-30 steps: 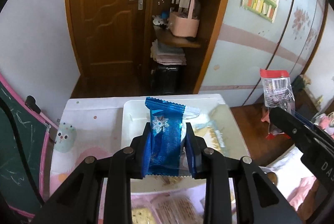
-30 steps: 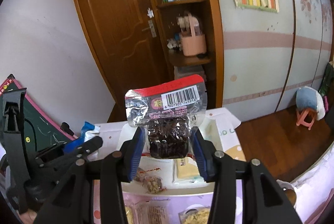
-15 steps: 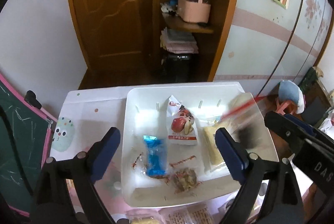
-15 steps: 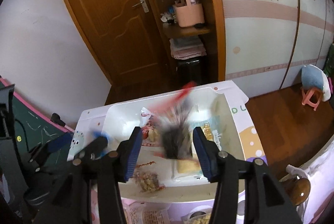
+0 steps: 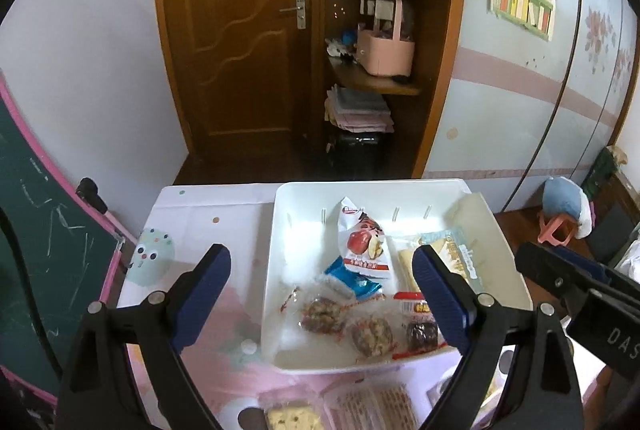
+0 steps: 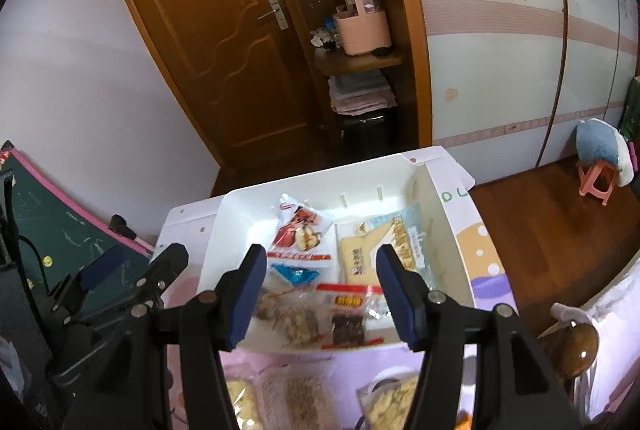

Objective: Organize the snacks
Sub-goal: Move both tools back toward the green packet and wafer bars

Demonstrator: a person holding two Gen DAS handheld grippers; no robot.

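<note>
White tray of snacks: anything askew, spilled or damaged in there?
Nothing spilled or torn. The packets lie loosely heaped in the white tray, not in rows: the blue packet sits tilted, half under the apple packet, and the red-edged dark packet lies near the front wall.

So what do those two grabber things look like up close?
Both look alike. The left gripper and the right gripper have black plastic arms joined with round silver screws, and each finger ends in a dark blue ribbed pad. White letters, DAS, show on the right gripper's black side. No hands or sleeves are visible.
</note>
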